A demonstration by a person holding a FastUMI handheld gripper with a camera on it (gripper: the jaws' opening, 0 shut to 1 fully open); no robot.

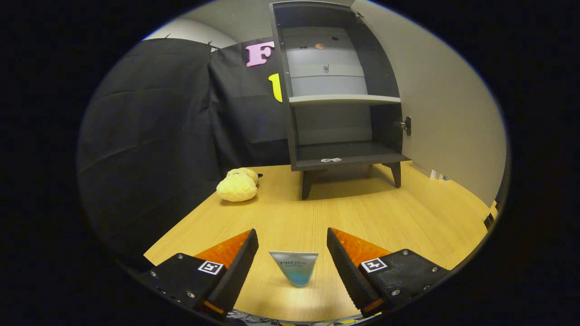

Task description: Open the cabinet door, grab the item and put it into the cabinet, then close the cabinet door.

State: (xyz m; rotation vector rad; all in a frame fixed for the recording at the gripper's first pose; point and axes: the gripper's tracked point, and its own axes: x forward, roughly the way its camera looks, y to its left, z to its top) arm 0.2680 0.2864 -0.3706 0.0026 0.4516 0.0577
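- While the gripper is held low over the wooden table, its two fingers are seen spread wide apart, with nothing clamped between them.
- A small tube is found lying on the table in the gap between the fingers, its broad flat end turned toward the cabinet and its bluish end toward the camera. Neither finger is seen touching it; bare table is visible on both sides of it.
- A dark cabinet on short legs is noted standing at the far end of the table, well beyond the fingers. Its door is swung open to the right, and a knob is seen at the door's edge.
- One pale shelf is observed dividing the interior into an upper and a lower compartment. Two small pale marks are noted on the front of the bottom board; what they are cannot be told.
- A yellow plush toy is recorded lying on the table left of the cabinet's legs, near the black cloth wall, well apart from the tube.
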